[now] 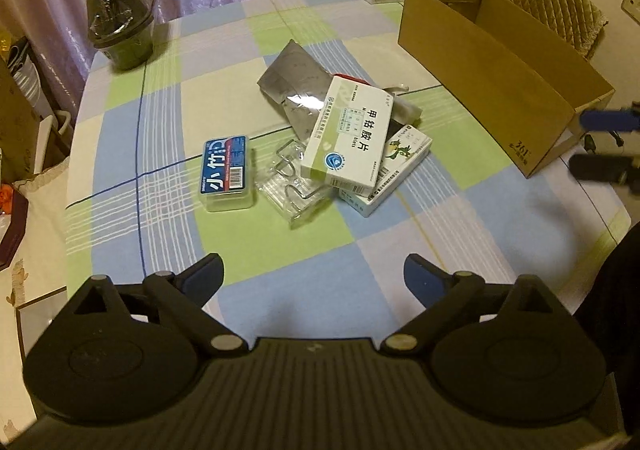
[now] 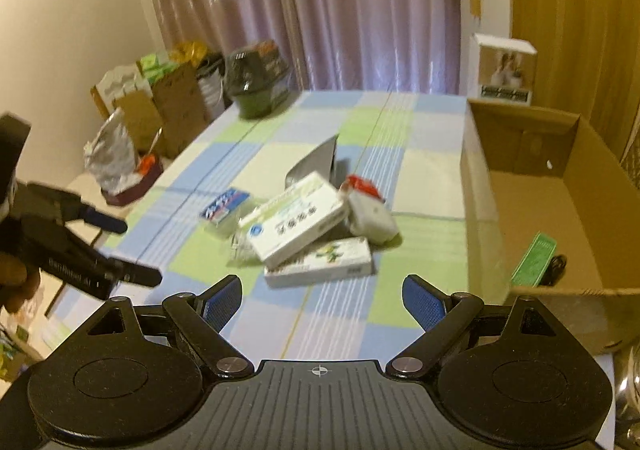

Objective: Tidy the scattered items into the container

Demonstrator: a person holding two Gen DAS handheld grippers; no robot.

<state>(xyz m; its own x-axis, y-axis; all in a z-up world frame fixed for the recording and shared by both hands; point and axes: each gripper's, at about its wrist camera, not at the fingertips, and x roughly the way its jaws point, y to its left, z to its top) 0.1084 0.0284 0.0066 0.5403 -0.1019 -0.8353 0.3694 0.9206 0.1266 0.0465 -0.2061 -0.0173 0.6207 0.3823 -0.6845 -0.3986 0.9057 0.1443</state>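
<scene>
Boxes and small things sit in a messy pile on the checked tablecloth (image 1: 168,138). I am the one holding both grippers, and both are empty. My left gripper (image 1: 314,276) has its jaws wide apart over the near part of the cloth. My right gripper (image 2: 322,300) has its jaws wide apart too.

The brown cardboard box (image 1: 492,62) stands on the right side of the table, a little way from the pile. Something green lies in it already, with a dark thing beside it that I cannot make out. I think I am between picks, about to get one more thing.

On top of the pile is the white medicine box (image 1: 348,136). It leans on the dragon box (image 1: 394,170), which has a little green dragon drawn on it. The medicine box has the big letters 甲钴胺片. Left of the pile is the clear case (image 1: 227,174), with a blue and red label that looks like 小竹. A silver bag (image 1: 294,80) lies at the back.

Next I should come down over the medicine box and close on its long sides. It is tilted, so it may slip.
</scene>
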